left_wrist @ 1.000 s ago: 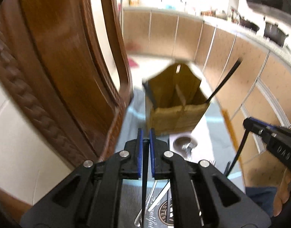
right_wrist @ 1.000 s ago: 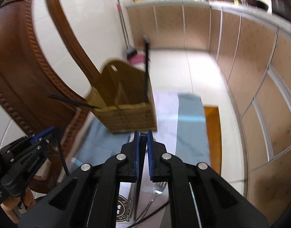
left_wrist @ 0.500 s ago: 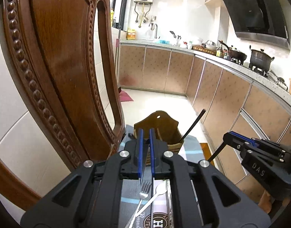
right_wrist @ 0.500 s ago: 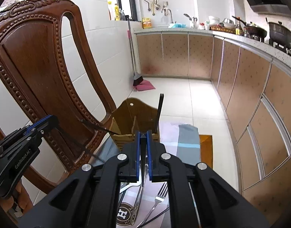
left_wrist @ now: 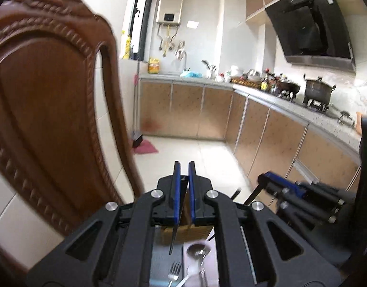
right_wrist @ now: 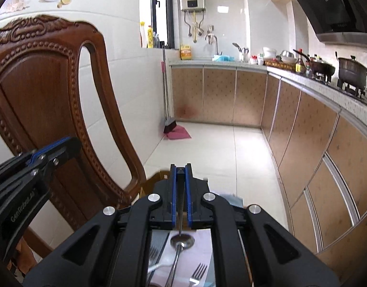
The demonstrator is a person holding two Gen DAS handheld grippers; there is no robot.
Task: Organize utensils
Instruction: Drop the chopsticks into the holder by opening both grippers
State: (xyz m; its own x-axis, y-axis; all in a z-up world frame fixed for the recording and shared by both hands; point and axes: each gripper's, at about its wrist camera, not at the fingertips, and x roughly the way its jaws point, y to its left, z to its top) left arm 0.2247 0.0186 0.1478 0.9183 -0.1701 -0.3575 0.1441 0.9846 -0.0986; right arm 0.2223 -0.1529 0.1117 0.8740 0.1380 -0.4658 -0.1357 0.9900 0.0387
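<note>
My left gripper [left_wrist: 184, 165] is shut on a black chopstick [left_wrist: 175, 230] that hangs down between its blue pads. My right gripper [right_wrist: 180, 167] is shut on another black chopstick [right_wrist: 181, 217], which points down at a spoon. Both are raised above the table. The wooden utensil holder [left_wrist: 183, 233] is mostly hidden behind the left gripper's fingers; its edge shows in the right wrist view [right_wrist: 152, 183]. A metal spoon [right_wrist: 181, 242] and forks [right_wrist: 197, 272] lie on the table below; the spoon [left_wrist: 197, 258] and a fork [left_wrist: 174, 272] also show in the left wrist view.
A carved wooden chair back [right_wrist: 47, 110] stands close on the left. Kitchen cabinets [right_wrist: 315, 143] run along the right, with pots on the counter. A broom and a pink cloth [right_wrist: 178, 132] are on the floor far ahead. The other gripper [left_wrist: 303, 198] shows at the right.
Both grippers have risen and tilted up, each still holding its chopstick. The utensil holder has dropped low in both views, behind the fingers.
</note>
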